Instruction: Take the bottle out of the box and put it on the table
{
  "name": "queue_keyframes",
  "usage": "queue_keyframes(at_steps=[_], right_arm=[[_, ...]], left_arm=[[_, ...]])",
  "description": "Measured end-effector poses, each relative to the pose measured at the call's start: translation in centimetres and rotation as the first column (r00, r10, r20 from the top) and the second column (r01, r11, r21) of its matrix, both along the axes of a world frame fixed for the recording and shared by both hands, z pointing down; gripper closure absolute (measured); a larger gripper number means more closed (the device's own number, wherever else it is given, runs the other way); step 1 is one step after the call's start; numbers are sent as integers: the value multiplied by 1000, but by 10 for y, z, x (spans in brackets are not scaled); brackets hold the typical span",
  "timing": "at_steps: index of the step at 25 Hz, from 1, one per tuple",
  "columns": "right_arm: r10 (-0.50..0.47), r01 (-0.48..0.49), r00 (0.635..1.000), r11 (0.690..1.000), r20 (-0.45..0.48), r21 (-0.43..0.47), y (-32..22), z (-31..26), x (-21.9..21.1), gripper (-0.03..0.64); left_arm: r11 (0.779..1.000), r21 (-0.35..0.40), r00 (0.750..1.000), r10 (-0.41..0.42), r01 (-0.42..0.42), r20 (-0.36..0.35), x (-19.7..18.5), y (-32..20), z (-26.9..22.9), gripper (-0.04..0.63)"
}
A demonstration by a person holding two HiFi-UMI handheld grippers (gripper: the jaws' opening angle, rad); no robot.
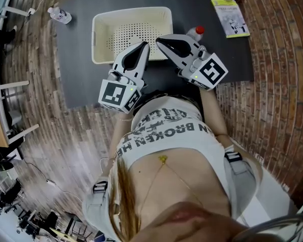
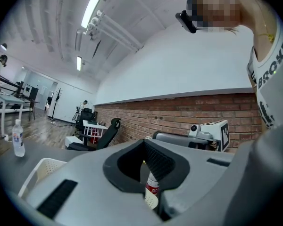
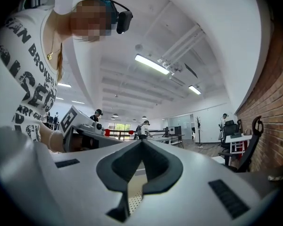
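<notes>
**Containers.** I find one cream box (image 1: pixel 103 21) with a perforated floor at the upper centre of the head view, on the dark table (image 1: pixel 78 64). The part of its floor that I can see is bare. Both tongs cover its near right portion.

**Task item.** The bottle (image 1: pixel 196 32) is outside the box. It stands on the table just beside the box's right wall with its red cap up and its long axis vertical. In the left gripper view its red-labelled body shows through the hollow under the meeting tips.

**Tongs.** The left gripper (image 1: pixel 143 46) has its jaws closed together with nothing clamped. The right gripper (image 1: pixel 160 41) is likewise fully closed and empty. Their tips sit near each other above the box.

**Surroundings.** A second clear bottle (image 1: pixel 60 15) stands at the upper left of the table, well apart from the box. A booklet (image 1: pixel 231 18) lies at the upper right. In the head view the right gripper's jaws lie between the left gripper's tips and the red-capped bottle, and its body overlaps the bottle's lower part.
</notes>
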State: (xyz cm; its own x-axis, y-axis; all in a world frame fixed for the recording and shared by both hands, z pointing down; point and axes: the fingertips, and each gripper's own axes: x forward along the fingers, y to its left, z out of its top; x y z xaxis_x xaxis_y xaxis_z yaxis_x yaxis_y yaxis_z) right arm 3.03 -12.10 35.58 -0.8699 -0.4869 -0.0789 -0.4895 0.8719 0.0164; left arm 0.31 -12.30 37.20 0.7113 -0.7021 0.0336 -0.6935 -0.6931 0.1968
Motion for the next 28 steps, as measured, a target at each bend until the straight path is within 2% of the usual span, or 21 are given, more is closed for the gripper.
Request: queue_keyframes(at_steps=[28], right_arm=[[-12,10,999,999,-50,-34,2,15,-2,609]], left_arm=[[999,-44,1000,-4,4,5,-1,-1,11,591]])
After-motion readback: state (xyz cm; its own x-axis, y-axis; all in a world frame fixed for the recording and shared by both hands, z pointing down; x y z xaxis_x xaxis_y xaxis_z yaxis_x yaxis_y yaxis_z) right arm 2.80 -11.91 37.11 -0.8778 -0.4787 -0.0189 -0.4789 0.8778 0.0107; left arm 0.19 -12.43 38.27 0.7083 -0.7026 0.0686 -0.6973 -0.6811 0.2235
